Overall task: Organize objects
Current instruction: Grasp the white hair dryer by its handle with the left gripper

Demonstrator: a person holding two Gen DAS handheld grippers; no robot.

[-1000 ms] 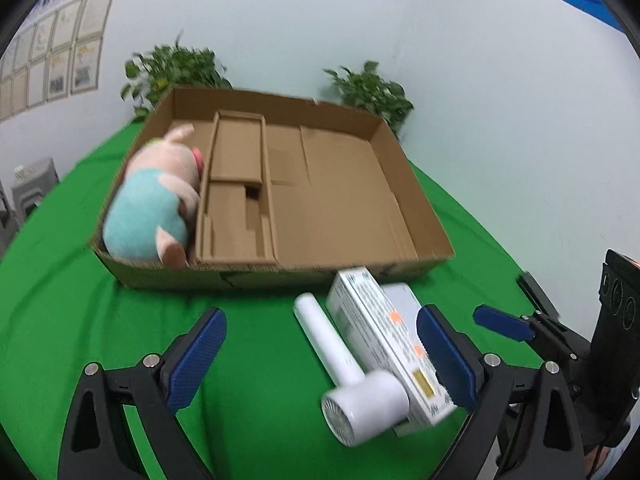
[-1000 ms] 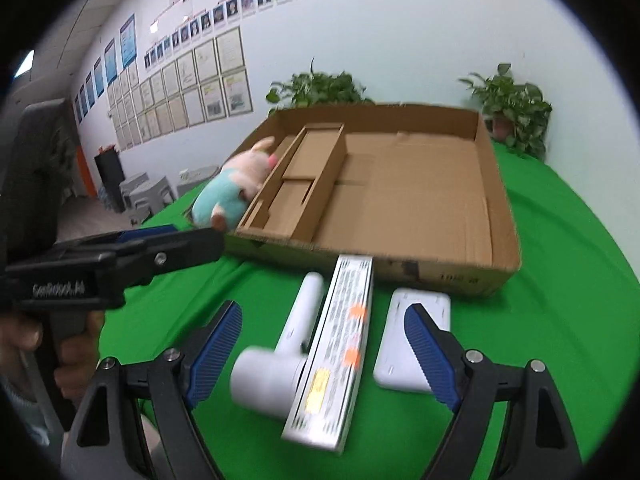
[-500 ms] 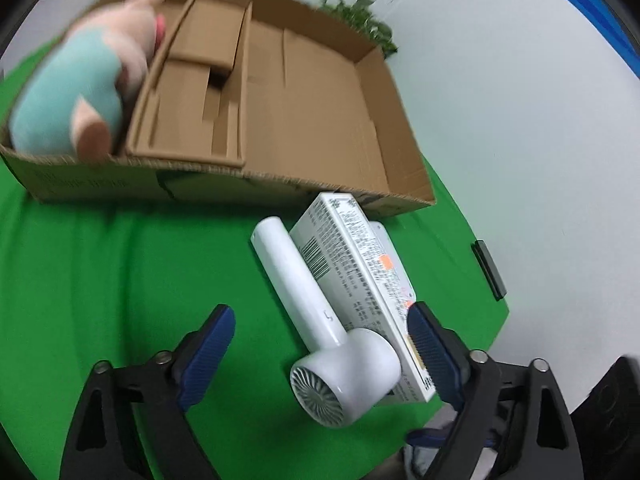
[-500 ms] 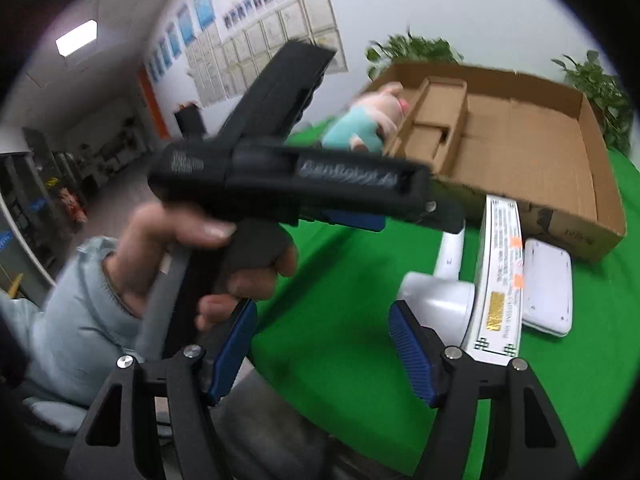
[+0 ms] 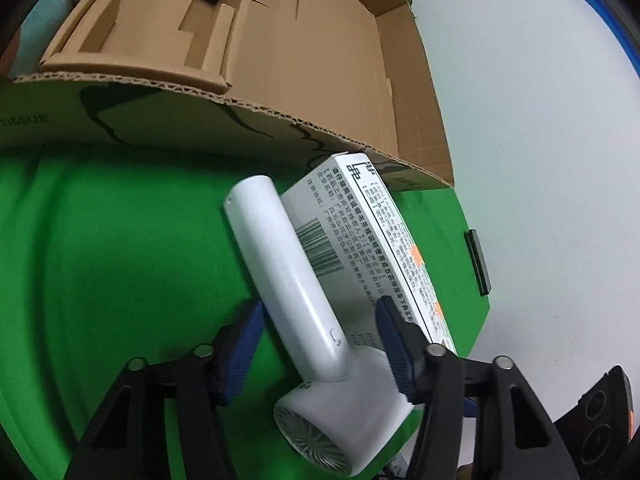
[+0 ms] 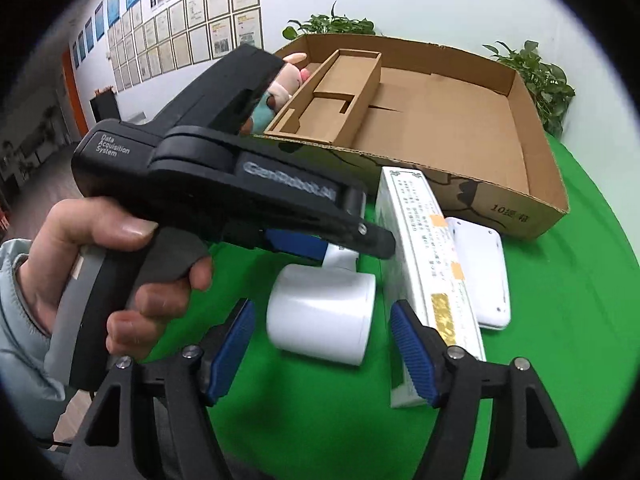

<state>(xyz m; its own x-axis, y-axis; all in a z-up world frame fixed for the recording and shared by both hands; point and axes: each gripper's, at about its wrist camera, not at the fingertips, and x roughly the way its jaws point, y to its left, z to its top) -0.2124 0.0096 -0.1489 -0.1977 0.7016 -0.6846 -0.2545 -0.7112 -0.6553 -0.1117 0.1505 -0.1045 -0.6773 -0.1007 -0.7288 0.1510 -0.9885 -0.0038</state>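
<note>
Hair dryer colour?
White all over: the hair dryer shows best in the left wrist view.

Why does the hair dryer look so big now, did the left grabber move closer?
Yes. The left hand-held gripper dropped forward toward the white hair dryer; its open fingers now straddle the handle, and the cardboard box has slid up the view.

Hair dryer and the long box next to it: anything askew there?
Yes. The long white box is tipped on edge, leaning on the hair dryer and overlapping the flat white device. Nothing looks spilled or damaged. The left gripper straddles the dryer's handle, jaws open.
</note>
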